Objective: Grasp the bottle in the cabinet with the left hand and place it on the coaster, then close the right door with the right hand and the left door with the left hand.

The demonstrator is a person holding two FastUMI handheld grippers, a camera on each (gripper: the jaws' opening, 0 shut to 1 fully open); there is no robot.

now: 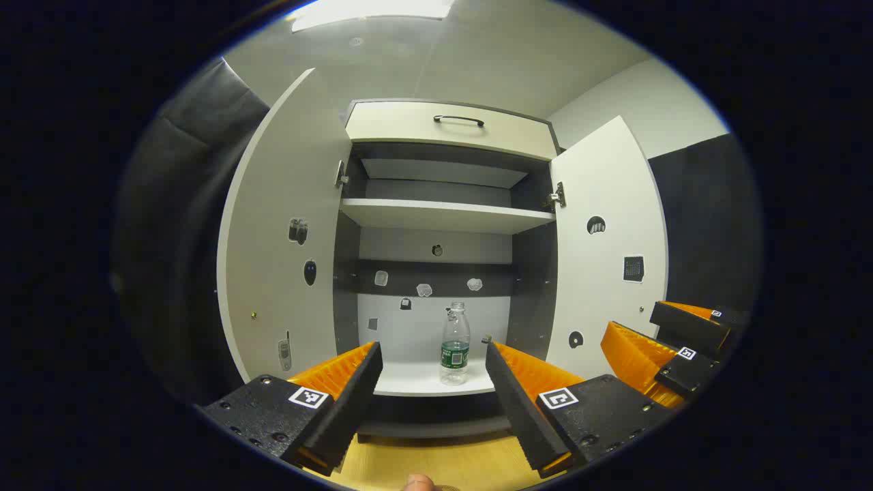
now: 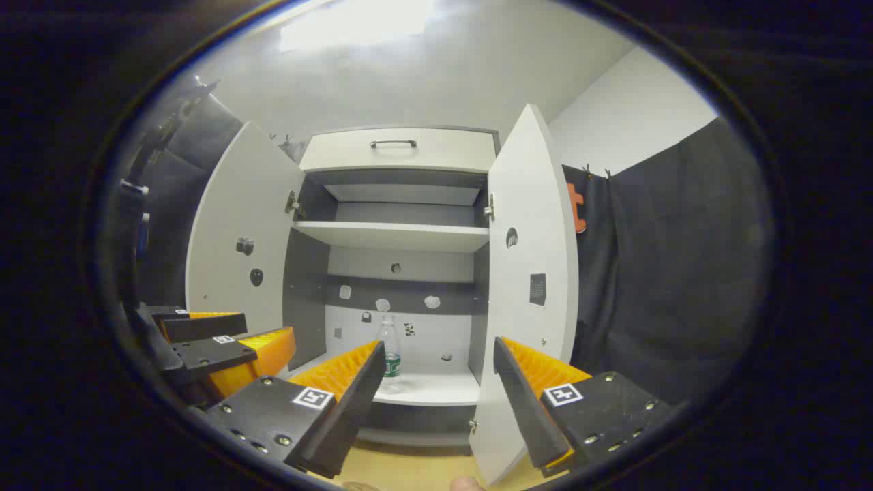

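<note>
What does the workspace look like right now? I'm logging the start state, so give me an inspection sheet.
Surface: wooden tabletop in front of the cabinet.
Job's things: bottle upright on the lower shelf; left door and right door both open.
Clutter: small stickers on doors and back panel.
Grippers: left gripper open, facing the bottle; right gripper open.
Cables: nothing seen.
Surroundings: closed top drawer, dark cloth walls.

left gripper [image 1: 433, 354] jaws wide apart, right gripper [image 2: 436, 354] likewise, both level
</note>
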